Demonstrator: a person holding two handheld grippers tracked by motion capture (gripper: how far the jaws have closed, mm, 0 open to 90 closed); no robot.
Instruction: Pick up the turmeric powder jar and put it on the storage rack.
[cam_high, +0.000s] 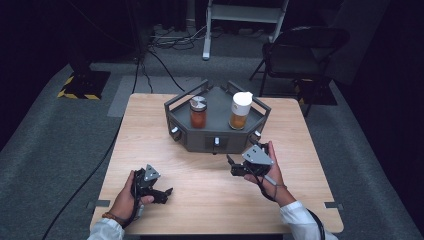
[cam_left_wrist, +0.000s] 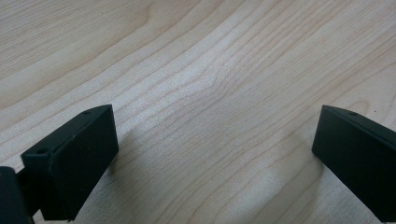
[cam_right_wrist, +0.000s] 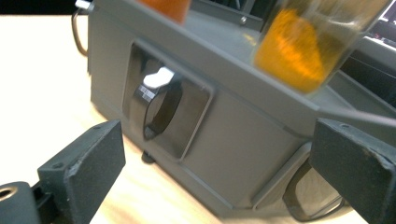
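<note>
A grey angular stand (cam_high: 200, 137) sits at the table's far middle. It holds a jar with a metal lid (cam_high: 198, 112) and reddish contents, and a jar with a white lid (cam_high: 240, 110) and orange contents. My right gripper (cam_high: 233, 166) is open just in front of the stand's right front corner. In the right gripper view its jaws (cam_right_wrist: 215, 172) frame the stand's front wall (cam_right_wrist: 243, 135), where a recess holds a white-tipped knob (cam_right_wrist: 158, 78); the orange jar (cam_right_wrist: 303, 46) stands above. My left gripper (cam_high: 164, 194) is open near the front left, over bare wood (cam_left_wrist: 210, 93).
The wooden table (cam_high: 150, 140) has free surface on the left and in front of the stand. Small knobs (cam_high: 216, 142) line the stand's front faces. A black chair (cam_high: 300, 55) and cables on the carpet lie beyond the far edge.
</note>
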